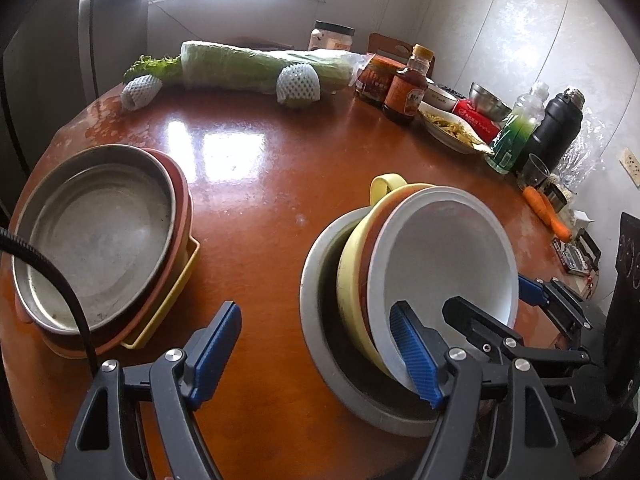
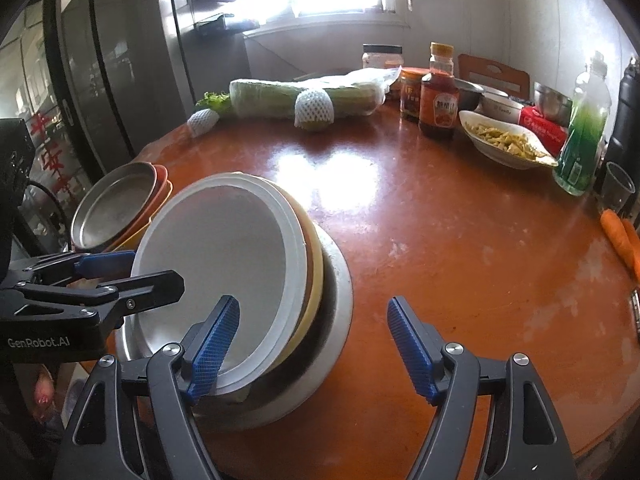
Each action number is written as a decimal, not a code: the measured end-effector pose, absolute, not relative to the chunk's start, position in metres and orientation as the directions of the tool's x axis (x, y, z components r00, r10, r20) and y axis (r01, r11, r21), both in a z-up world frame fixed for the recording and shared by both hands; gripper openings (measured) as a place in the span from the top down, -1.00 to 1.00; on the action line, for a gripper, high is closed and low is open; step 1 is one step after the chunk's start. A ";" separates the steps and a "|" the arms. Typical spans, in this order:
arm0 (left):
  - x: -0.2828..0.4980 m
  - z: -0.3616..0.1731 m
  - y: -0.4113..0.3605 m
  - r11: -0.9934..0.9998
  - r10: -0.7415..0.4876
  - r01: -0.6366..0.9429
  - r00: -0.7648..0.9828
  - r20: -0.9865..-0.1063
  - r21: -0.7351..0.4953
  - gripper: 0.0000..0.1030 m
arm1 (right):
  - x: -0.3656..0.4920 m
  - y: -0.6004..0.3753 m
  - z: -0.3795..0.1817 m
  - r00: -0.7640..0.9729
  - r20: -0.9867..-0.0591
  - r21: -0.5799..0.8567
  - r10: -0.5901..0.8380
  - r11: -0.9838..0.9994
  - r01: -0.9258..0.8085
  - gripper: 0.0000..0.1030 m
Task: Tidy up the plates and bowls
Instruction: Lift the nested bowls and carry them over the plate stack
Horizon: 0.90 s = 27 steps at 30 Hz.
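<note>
A tilted white bowl lies in a yellow bowl with a brown one between them, all nested in a steel basin. To the left, a steel plate tops a red plate and a yellow tray. My left gripper is open, straddling the near left rims of the nest without pressing. My right gripper is open too, one finger over the white bowl and the other outside the right rims.
The round brown table holds wrapped cabbage, net-wrapped fruit, sauce jars and a bottle, a dish of food, a green bottle, a black flask, a cup and carrots along its far and right edges.
</note>
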<state>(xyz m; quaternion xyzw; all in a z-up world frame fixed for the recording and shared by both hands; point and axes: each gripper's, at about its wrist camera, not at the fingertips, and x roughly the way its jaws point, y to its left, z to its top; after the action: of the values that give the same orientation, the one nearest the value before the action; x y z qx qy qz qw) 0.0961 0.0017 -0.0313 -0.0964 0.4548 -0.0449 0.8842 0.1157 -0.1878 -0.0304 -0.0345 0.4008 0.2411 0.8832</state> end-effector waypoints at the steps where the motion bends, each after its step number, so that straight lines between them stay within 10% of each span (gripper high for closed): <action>1: 0.097 -0.032 0.000 0.979 -0.164 -0.007 0.579 -0.799 -0.206 -0.48 | 0.117 -0.189 -0.032 0.558 -0.727 0.139 0.400 0.882 -0.451 -0.51; 14: 0.109 -0.045 -0.003 0.953 -0.269 0.027 0.537 -0.800 -0.303 -0.12 | 0.123 -0.195 -0.042 0.522 -0.719 0.216 0.459 0.862 -0.459 -0.50; 27: 0.106 -0.041 -0.013 0.957 -0.262 0.047 0.555 -0.789 -0.285 0.12 | 0.113 -0.187 -0.039 0.495 -0.697 0.252 0.519 0.823 -0.509 -0.06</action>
<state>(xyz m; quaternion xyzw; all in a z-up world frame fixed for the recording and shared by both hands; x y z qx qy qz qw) 0.1059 -0.0127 -0.0415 -0.1162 0.4633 -0.0886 0.8741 0.1129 -0.1874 -0.0394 0.0063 0.4052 0.2972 0.8645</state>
